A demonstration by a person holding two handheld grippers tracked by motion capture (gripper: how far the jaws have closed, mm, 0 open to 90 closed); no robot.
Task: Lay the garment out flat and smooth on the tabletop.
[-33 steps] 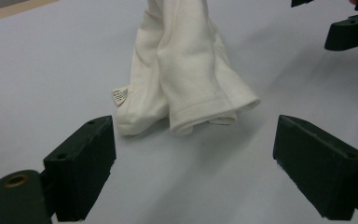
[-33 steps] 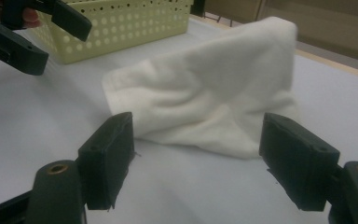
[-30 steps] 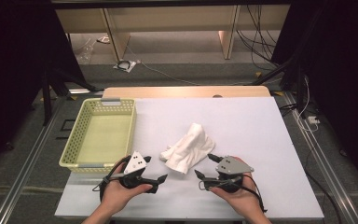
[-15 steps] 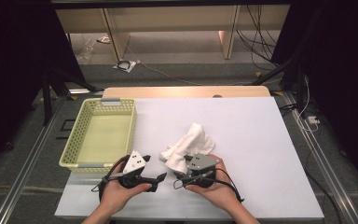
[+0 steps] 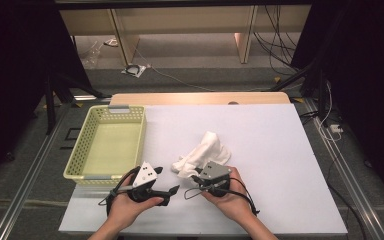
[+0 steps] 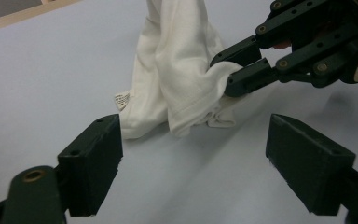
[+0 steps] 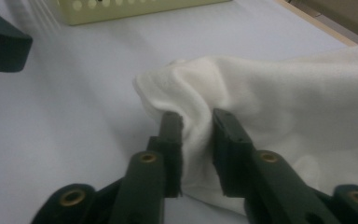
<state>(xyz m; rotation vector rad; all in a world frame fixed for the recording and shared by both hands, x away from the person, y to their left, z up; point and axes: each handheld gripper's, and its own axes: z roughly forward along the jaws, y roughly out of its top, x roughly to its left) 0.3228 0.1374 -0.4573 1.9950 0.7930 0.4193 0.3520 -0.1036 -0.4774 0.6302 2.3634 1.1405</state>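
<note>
While R gripper [image 5: 196,178] has just closed, jaws pinching a fold of white cloth [image 5: 201,153] at its near edge, L gripper [image 5: 172,190] sits just beside, jaws wide, nothing between. Yellow basket [image 5: 82,145] beyond L gripper, apart from cloth. Cloth's far end cut off in R gripper view.

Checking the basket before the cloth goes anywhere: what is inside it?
The basket holds nothing on its visible pale floor. Its near wall covers a strip of floor right behind it. The white cloth lies on the table beside it.

The cloth [image 7: 279,93] is soft white knit fabric, the basket [image 5: 107,145] perforated yellow-green plastic, the table [image 5: 280,150] matt white with a wooden edge.
</note>
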